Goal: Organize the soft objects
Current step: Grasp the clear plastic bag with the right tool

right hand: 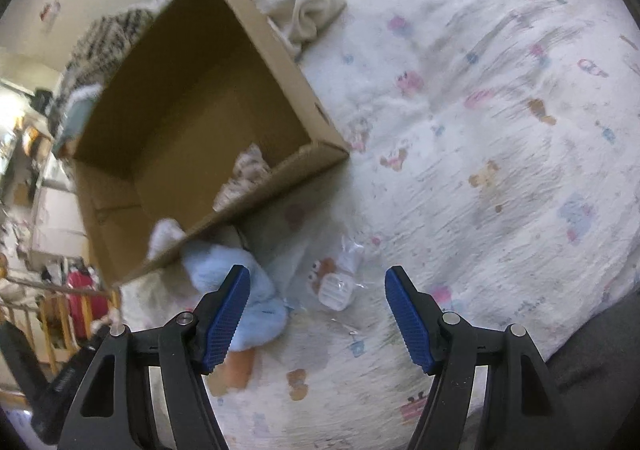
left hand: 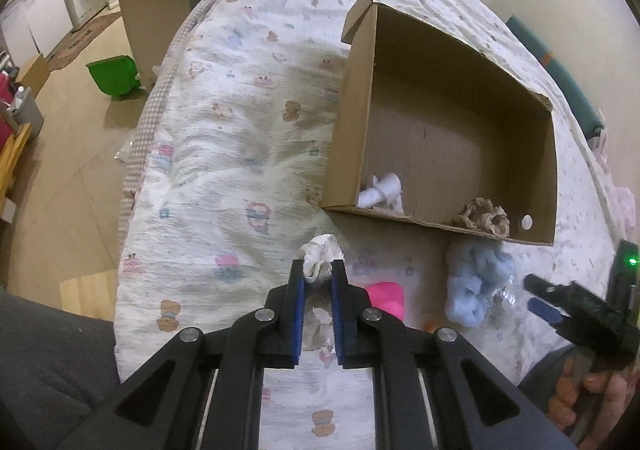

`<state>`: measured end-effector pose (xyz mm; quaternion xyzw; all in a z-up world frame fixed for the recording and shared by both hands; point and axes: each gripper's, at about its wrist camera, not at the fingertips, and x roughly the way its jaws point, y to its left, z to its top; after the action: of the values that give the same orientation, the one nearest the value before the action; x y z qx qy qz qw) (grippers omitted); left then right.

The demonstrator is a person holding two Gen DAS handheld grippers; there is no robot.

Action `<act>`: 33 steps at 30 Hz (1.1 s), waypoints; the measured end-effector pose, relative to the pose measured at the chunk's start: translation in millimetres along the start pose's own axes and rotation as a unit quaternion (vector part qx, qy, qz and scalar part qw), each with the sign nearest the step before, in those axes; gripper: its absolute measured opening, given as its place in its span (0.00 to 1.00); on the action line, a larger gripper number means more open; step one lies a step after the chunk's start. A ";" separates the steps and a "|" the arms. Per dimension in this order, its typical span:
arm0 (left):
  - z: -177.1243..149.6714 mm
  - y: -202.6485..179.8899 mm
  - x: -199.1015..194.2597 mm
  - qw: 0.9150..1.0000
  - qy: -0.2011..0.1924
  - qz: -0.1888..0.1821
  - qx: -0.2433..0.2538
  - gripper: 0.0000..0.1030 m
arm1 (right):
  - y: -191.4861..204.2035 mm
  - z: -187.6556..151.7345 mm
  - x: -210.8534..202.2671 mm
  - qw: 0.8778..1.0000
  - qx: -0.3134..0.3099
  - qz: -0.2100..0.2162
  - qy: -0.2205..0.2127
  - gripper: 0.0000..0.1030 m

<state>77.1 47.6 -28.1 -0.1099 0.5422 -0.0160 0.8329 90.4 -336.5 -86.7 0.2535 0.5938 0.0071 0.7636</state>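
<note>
My left gripper (left hand: 319,270) is shut on a cream scrunchie (left hand: 320,256), held above the quilt just before the cardboard box (left hand: 344,137). The box holds a white soft item (left hand: 382,189) and a tan crocheted scrunchie (left hand: 486,217). A fluffy light-blue item (left hand: 476,282) and a pink item (left hand: 386,296) lie on the quilt in front of the box. My right gripper (right hand: 318,276) is open and empty, hovering over the quilt with the blue item (right hand: 240,290) beside its left finger. The box (right hand: 304,97) also shows there.
A clear plastic wrapper with a small white piece (right hand: 336,290) lies between the right fingers. A rolled cream cloth (right hand: 316,9) lies beyond the box. The bed's left edge (left hand: 136,153) drops to the floor with a green bin (left hand: 114,73).
</note>
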 end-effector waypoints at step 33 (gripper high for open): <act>-0.9 -8.2 3.0 0.999 -0.021 0.045 0.019 0.11 | 45.6 -18.0 -2.5 0.990 -0.117 -0.076 -0.019 0.15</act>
<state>78.3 39.0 -29.4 -0.0696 0.5283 0.0132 0.8461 86.5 -290.7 -69.4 0.1173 0.5917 0.0137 0.7974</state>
